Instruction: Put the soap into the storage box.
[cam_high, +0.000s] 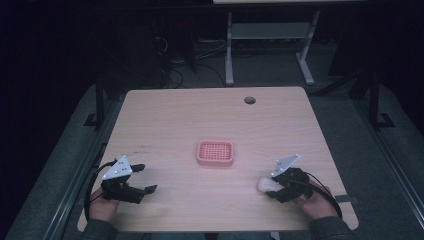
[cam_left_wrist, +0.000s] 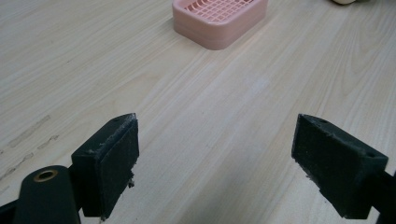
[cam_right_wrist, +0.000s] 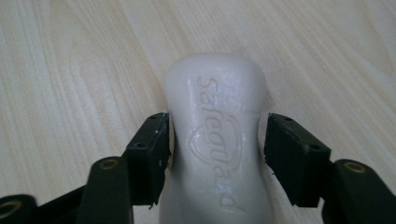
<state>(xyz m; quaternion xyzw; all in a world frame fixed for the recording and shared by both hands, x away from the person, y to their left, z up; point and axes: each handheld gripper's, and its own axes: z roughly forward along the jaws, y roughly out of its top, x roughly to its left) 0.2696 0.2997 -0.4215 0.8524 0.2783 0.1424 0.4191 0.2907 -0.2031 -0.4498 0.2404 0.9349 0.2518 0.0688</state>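
A white soap bar with raised lettering lies on the wooden table at the front right. My right gripper is shut on it, a black pad against each long side at its waist. From above, the right gripper points left with the soap bar at its tips. A pink slotted soap dish sits empty at the table's middle. My left gripper rests at the front left, open, with bare wood between its jaws. The left gripper faces the soap dish from some way off.
A round cable hole is near the table's far edge. Bare wood lies all around the dish. Beyond the table stand a white desk frame and cables on a dark floor.
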